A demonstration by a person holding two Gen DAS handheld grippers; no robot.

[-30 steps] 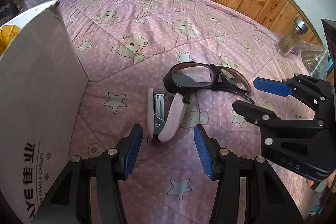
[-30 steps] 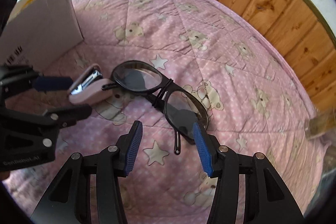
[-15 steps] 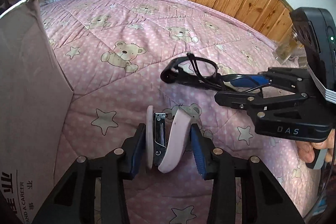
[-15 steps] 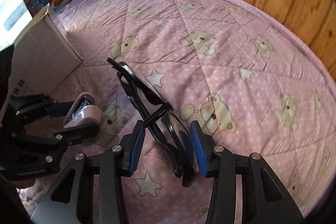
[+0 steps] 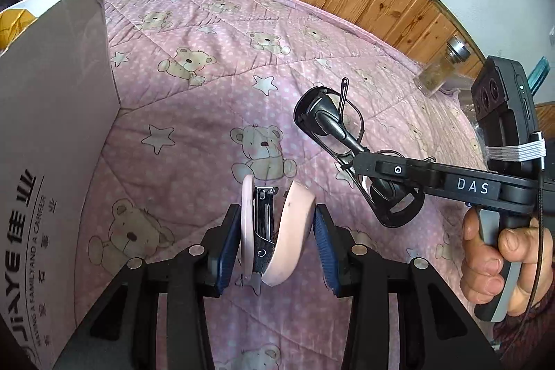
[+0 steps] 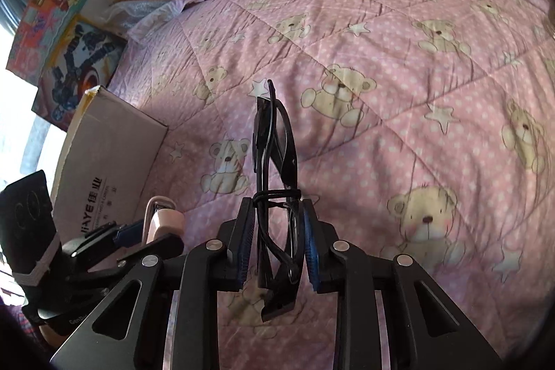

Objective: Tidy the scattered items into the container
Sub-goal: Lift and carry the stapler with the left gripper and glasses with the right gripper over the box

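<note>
pink quilt [image 5: 215, 99]; cardboard box [image 5: 52, 134] contents hidden; left hand-held gripper [image 5: 277, 245] clamps stapler [image 5: 274, 231], right hand-held gripper [image 6: 275, 248] clamps glasses [image 6: 277, 162].

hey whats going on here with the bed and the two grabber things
A person is tidying a pink bear-print quilt with two handheld tools. The left tool is clamped on a pink stapler; the right tool grips black glasses. Both items are lifted. The cardboard box waits on the left.
</note>
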